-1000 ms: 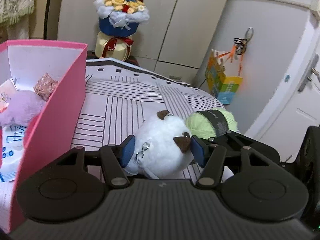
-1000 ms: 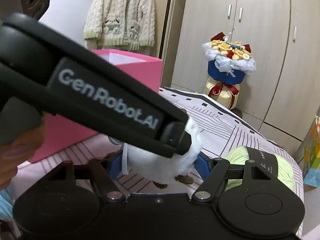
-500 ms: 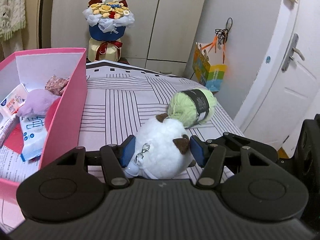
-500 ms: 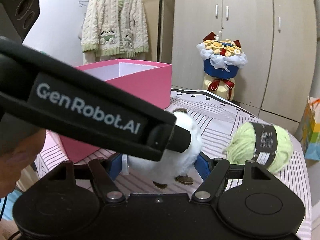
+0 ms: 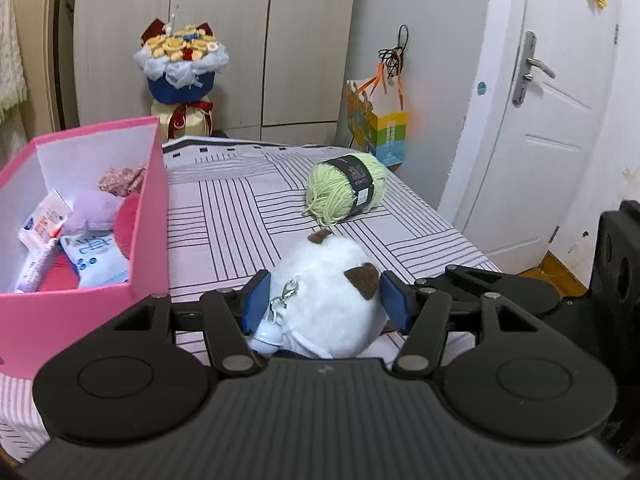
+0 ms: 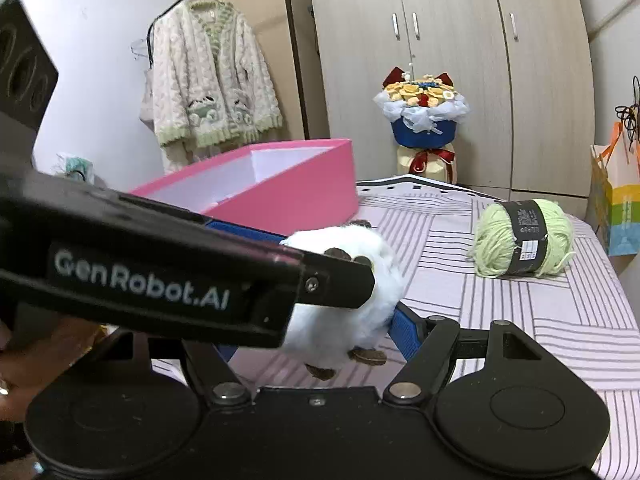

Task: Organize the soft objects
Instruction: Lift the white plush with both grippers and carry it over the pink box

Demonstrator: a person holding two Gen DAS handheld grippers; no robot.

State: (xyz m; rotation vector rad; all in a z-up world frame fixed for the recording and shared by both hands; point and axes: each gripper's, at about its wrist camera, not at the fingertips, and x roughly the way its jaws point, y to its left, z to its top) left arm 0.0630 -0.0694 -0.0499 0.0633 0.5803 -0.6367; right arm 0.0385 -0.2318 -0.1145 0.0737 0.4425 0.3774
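Both tools clamp the white plush toy (image 5: 328,292): left tool (image 5: 325,300) and right tool (image 6: 316,336) closed on it beside the pink box (image 5: 152,216), green yarn (image 5: 346,188) well beyond

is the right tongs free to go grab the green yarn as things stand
Probably not: the right tongs and left tongs both clamp the white plush. The striped cloth toward the green yarn looks bare.

Left wrist view: low over the striped bed (image 5: 248,216), facing wardrobe and door, close behind white plush (image 5: 328,296). Right wrist view: same height, facing wardrobe. Shared: plush (image 6: 344,280), green yarn (image 5: 346,188), pink box (image 6: 280,192), bouquet (image 6: 422,112).
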